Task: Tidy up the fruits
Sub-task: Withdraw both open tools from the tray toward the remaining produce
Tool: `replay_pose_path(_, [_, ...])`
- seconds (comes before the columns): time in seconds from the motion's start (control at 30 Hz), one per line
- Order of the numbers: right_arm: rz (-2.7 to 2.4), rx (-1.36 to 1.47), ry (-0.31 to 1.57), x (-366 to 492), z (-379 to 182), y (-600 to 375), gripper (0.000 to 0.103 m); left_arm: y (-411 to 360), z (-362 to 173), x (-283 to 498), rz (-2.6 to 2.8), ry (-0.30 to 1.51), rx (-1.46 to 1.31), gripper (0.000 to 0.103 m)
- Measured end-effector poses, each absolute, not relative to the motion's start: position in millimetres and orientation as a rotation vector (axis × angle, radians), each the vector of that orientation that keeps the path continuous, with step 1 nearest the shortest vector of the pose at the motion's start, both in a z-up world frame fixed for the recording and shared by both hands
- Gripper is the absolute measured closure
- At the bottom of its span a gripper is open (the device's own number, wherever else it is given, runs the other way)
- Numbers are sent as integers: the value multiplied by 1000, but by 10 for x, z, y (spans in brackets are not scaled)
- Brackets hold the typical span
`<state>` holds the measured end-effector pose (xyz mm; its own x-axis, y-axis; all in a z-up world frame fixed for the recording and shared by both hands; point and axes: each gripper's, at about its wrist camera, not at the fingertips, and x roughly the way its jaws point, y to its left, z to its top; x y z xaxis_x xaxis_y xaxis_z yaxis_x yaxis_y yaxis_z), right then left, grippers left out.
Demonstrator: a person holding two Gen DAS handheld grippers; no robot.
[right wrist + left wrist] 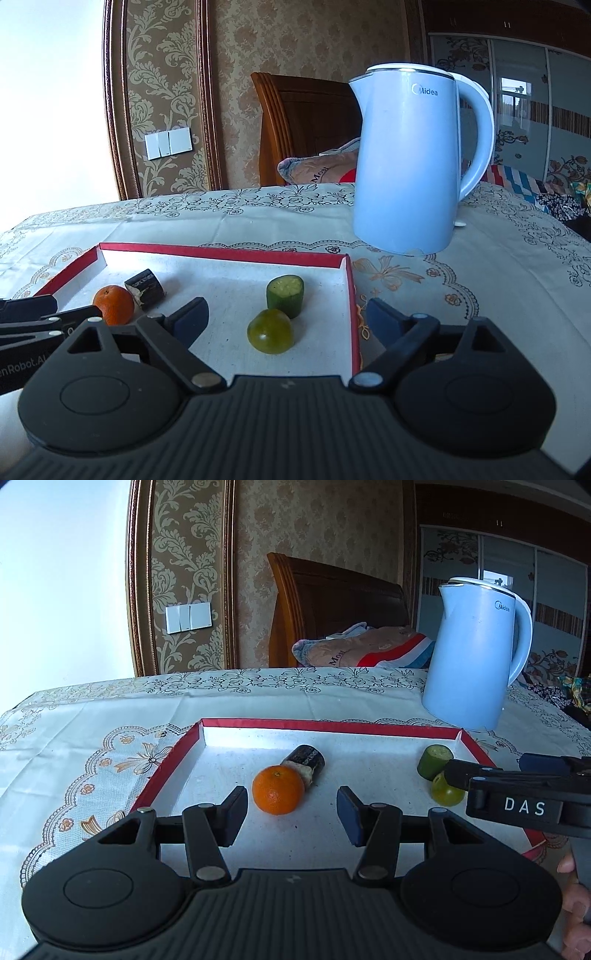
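A shallow red-rimmed tray point(258, 723) point(221, 252) lies on the table. In it are an orange point(278, 789) point(113, 305), a dark stubby cut piece point(306, 763) point(146, 288) right behind the orange, a green cut cucumber piece point(435, 761) point(285, 291) and a green round fruit point(447, 794) point(271, 331). My left gripper point(291, 814) is open and empty, just short of the orange. My right gripper point(286, 319) is open and empty, its fingers either side of the green fruit and the tray's right rim.
A light blue electric kettle point(476, 653) point(406, 162) stands on the patterned tablecloth point(110, 716) behind the tray's right corner. A wooden headboard and bedding sit beyond the table. The right gripper's body point(524, 797) reaches in over the tray's right side.
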<state>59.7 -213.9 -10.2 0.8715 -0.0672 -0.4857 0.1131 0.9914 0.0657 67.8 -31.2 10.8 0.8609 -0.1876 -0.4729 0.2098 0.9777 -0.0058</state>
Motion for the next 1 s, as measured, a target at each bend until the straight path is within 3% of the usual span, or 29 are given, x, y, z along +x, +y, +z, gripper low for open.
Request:
replay_pose_path(0.7, [-3, 113, 467, -299, -56, -2173, 11, 61, -51, 29, -260, 527, 45, 50])
replay_pose_path(0.73, [15, 94, 464, -387, -52, -2161, 11, 91, -59, 5, -262, 532, 38, 48])
replay_pose_path(0.77, [29, 74, 466, -466, -56, -2147, 11, 122, -61, -14, -261, 534, 26, 36])
replay_pose_path(0.83, [57, 44, 483, -603, -76, -2129, 11, 165, -46, -26, -247, 522, 6, 23])
replay_pose_path(1.0, [104, -29, 527, -843, -171, -2049, 12, 198, -50, 24, -230, 542, -7, 23])
